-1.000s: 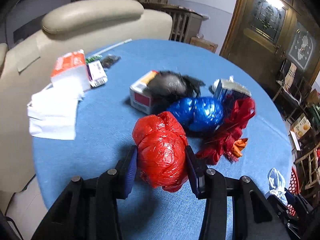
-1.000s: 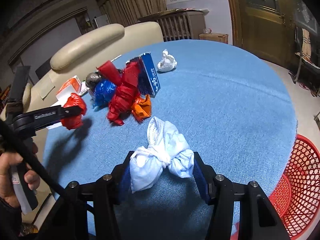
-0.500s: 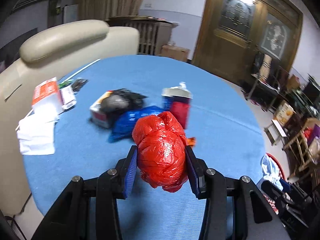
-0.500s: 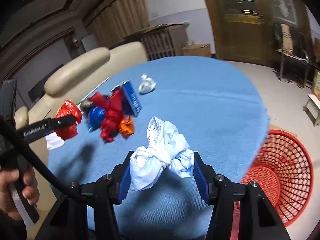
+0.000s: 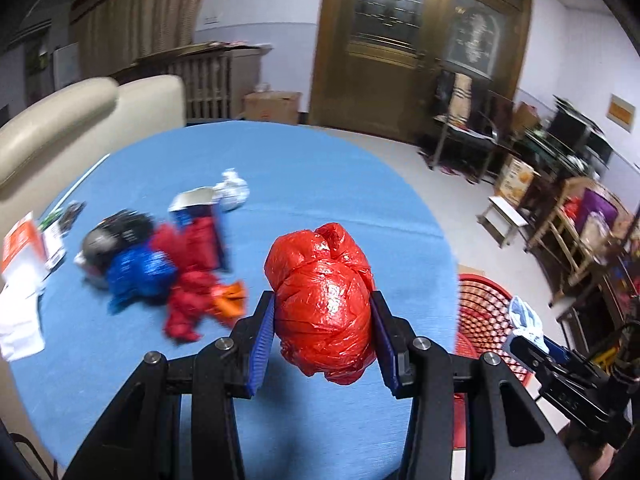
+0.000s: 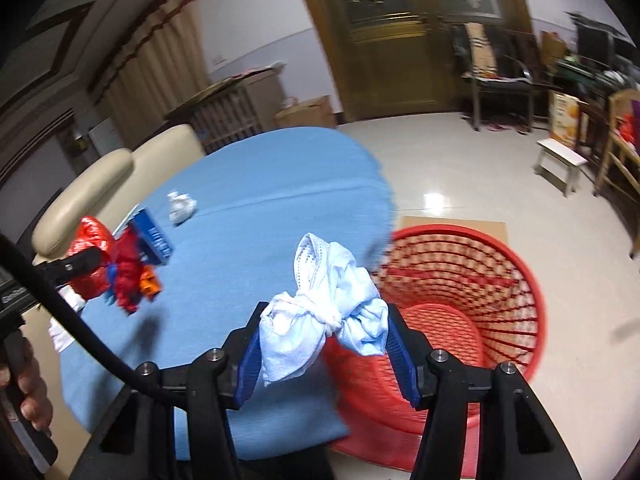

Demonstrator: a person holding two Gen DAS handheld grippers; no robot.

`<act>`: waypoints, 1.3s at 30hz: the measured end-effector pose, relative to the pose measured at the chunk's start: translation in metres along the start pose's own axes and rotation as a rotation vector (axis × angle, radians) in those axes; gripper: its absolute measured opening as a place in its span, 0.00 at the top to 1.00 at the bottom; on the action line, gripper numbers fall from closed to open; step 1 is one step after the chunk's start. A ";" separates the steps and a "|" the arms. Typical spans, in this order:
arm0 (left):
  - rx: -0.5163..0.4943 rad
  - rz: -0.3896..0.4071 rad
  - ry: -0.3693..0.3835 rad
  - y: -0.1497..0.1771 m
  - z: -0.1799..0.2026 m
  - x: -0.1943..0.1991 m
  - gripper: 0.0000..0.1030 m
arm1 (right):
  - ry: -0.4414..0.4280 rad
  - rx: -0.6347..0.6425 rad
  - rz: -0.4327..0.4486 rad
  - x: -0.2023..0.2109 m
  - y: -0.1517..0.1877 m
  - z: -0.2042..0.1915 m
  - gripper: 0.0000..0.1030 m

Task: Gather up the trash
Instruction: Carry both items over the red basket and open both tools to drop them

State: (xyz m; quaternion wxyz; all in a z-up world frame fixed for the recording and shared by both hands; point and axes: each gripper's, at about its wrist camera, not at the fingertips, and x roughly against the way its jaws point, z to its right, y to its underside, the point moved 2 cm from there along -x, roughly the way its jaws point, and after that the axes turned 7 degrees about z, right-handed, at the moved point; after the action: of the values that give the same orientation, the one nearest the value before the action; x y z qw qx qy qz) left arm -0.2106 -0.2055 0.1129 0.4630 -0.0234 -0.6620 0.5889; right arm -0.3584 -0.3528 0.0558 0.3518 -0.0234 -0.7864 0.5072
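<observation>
My left gripper [image 5: 323, 340] is shut on a red crumpled plastic bag [image 5: 322, 304], held above the blue round table [image 5: 304, 184]. My right gripper [image 6: 326, 344] is shut on a knotted white bag [image 6: 324, 312], held past the table's edge beside the red mesh basket [image 6: 460, 292] on the floor. The basket also shows in the left wrist view [image 5: 480, 308], right of the table. The red bag in my left gripper shows in the right wrist view [image 6: 90, 256].
A pile of trash lies on the table: a blue foil bag [image 5: 140, 268], red wrappers [image 5: 192, 280], a black bag [image 5: 116, 232], a blue carton [image 6: 154, 236], a white crumpled wad [image 6: 181, 207]. White papers [image 5: 20, 300] lie at the left edge. A cream sofa [image 5: 80, 120] stands behind.
Both grippers have swung to the right, away from the pile. The right gripper with the white bag has passed over the table's edge toward the red basket.
</observation>
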 end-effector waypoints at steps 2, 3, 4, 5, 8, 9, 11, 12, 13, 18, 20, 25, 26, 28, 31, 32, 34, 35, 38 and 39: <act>-0.029 -0.004 0.034 -0.001 0.019 -0.006 0.54 | 0.028 -0.019 0.007 0.002 -0.002 0.017 0.43; -0.038 -0.007 0.044 -0.002 0.025 -0.008 0.54 | 0.038 -0.024 0.009 0.003 -0.002 0.022 0.43; -0.052 -0.009 0.062 -0.002 0.035 -0.010 0.54 | 0.051 -0.028 0.010 0.003 -0.003 0.029 0.43; -0.064 -0.011 0.074 -0.002 0.042 -0.012 0.54 | 0.064 -0.033 0.011 0.003 -0.004 0.035 0.43; -0.102 -0.020 0.118 -0.003 0.067 -0.018 0.54 | 0.090 -0.049 0.005 0.002 -0.004 0.051 0.43; -0.115 -0.025 0.130 -0.002 0.075 -0.021 0.54 | 0.098 -0.053 0.001 0.000 -0.004 0.055 0.43; -0.137 -0.034 0.150 -0.001 0.088 -0.026 0.54 | 0.110 -0.063 -0.007 -0.004 -0.003 0.061 0.43; -0.144 -0.039 0.157 -0.001 0.092 -0.027 0.54 | 0.115 -0.068 -0.012 -0.006 -0.002 0.065 0.43; -0.153 -0.044 0.167 -0.001 0.097 -0.030 0.54 | 0.119 -0.070 -0.017 -0.007 -0.002 0.067 0.43; -0.191 -0.067 0.206 0.000 0.122 -0.041 0.54 | 0.133 -0.086 -0.038 -0.015 0.002 0.078 0.43; -0.209 -0.077 0.223 0.001 0.131 -0.046 0.54 | 0.140 -0.092 -0.047 -0.018 0.003 0.081 0.43; -0.235 -0.093 0.250 0.004 0.146 -0.052 0.54 | 0.155 -0.110 -0.065 -0.023 0.004 0.093 0.42; -0.239 -0.097 0.256 0.004 0.149 -0.054 0.54 | 0.158 -0.113 -0.074 -0.024 0.004 0.095 0.41; -0.248 -0.107 0.268 0.005 0.153 -0.056 0.54 | 0.158 -0.118 -0.100 -0.028 0.007 0.099 0.31; -0.266 -0.119 0.281 0.007 0.160 -0.059 0.54 | 0.177 -0.121 -0.108 -0.030 0.009 0.104 0.21; -0.269 -0.123 0.285 0.007 0.162 -0.061 0.54 | 0.182 -0.128 -0.103 -0.029 0.009 0.106 0.21; -0.275 -0.132 0.291 0.009 0.165 -0.064 0.54 | 0.192 -0.149 -0.088 -0.026 0.008 0.112 0.21; -0.278 -0.136 0.292 0.010 0.167 -0.065 0.54 | 0.193 -0.163 -0.080 -0.023 0.007 0.116 0.21; -0.289 -0.149 0.299 0.012 0.172 -0.070 0.54 | 0.209 -0.190 -0.047 -0.014 0.002 0.126 0.21; -0.291 -0.152 0.301 0.012 0.174 -0.072 0.54 | 0.213 -0.197 -0.038 -0.012 0.000 0.128 0.21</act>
State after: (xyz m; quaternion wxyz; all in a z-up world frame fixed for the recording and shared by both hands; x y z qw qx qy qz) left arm -0.2870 -0.3753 0.0827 0.5913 -0.1276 -0.6633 0.4407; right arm -0.4235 -0.4571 0.0188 0.4386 -0.0966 -0.7910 0.4155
